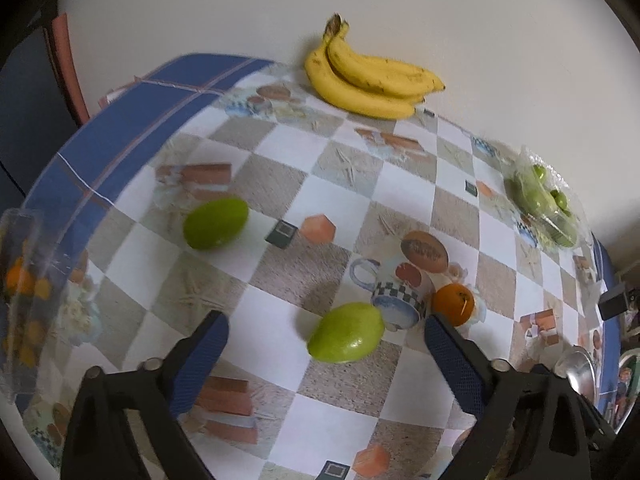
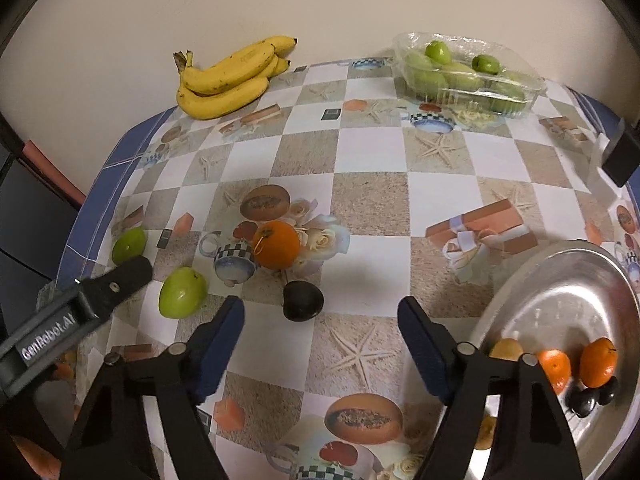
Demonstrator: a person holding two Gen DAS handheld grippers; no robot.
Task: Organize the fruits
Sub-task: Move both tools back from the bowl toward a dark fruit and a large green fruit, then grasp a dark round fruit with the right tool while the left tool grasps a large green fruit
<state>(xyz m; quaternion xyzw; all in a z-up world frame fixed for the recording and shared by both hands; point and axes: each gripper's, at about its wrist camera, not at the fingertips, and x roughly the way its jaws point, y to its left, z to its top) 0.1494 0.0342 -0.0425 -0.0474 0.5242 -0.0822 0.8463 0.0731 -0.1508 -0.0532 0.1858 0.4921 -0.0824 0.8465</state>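
My left gripper is open, and a green fruit lies on the table between its fingers. A second green fruit lies further left, and an orange sits by the right finger. My right gripper is open and empty, with a dark plum on the table just beyond its fingertips. In the right wrist view the orange and both green fruits lie left of centre. A metal plate at the right holds oranges, dark fruits and a yellowish fruit.
Bananas lie at the table's far edge by the wall. A clear plastic tray of green fruits stands at the far right. The left gripper's body reaches in at the left. A clear container with orange pieces stands at the left edge.
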